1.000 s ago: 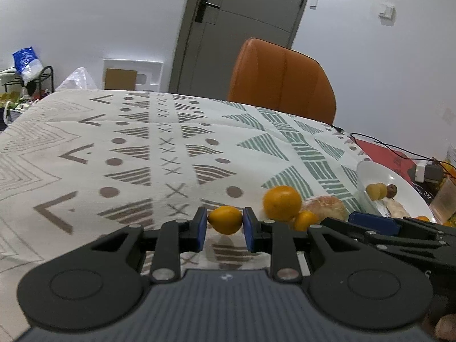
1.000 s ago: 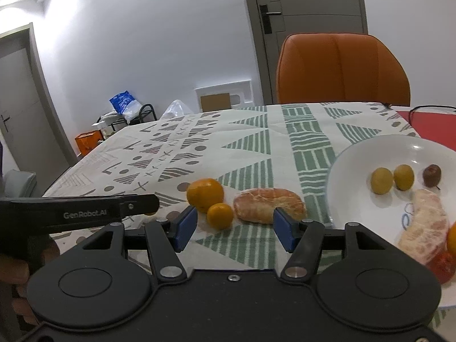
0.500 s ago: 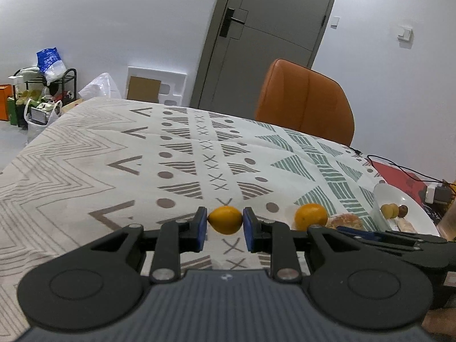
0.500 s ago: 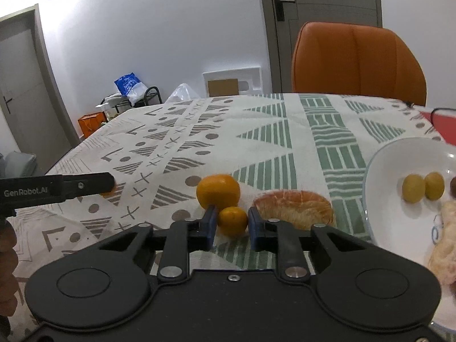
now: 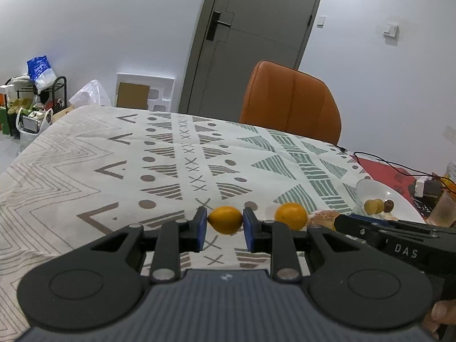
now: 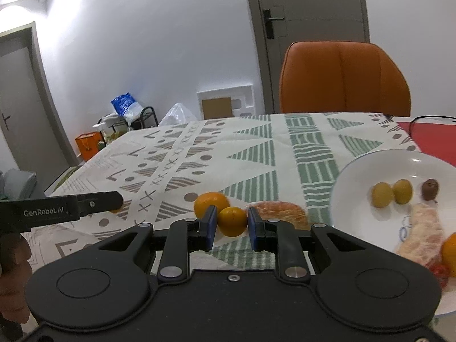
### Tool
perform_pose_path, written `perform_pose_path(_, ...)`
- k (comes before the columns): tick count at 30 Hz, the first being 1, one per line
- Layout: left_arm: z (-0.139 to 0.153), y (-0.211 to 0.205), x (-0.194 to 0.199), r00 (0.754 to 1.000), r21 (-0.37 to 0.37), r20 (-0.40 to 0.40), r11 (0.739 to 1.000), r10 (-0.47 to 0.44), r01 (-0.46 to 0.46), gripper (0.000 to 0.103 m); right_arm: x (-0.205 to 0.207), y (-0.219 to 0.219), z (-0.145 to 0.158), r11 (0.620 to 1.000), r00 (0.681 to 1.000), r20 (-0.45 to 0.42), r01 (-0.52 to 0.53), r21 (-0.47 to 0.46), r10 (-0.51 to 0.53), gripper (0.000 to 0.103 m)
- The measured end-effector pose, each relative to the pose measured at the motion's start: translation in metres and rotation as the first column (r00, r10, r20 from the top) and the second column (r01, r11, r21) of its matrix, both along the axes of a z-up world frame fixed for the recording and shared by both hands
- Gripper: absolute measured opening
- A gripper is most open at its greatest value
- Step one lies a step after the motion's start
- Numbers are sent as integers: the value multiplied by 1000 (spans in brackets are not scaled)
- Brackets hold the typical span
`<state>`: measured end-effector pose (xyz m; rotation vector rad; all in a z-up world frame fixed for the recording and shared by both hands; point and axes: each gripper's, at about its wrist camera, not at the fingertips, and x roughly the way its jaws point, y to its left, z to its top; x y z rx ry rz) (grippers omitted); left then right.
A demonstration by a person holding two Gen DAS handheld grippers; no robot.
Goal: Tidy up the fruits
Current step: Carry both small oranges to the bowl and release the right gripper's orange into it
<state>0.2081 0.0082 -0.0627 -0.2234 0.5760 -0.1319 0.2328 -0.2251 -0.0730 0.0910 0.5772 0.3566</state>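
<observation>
Both grippers are black plastic: the left gripper (image 5: pixel 225 232) and right gripper (image 6: pixel 232 229) have blue pads, silver screws, round discs; side bars carry white lettering.

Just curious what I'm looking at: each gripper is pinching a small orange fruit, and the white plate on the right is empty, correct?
Not quite. Each gripper does pinch a small orange fruit, but the white plate is not empty: the right wrist view shows two yellow-green fruits, a small brown one and a peeled citrus piece on it.

"GenRobot.AI" on left tool (image 6: pixel 71 209); "DAS" on right tool (image 5: pixel 406 252)
</observation>
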Motion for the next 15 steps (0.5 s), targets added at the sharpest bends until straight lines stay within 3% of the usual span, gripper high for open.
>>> perform_pose_path(15,14,-45,4,996,30,31,996,-83,82,25,-15,-49,14,995,995,38,97,18,-98,22)
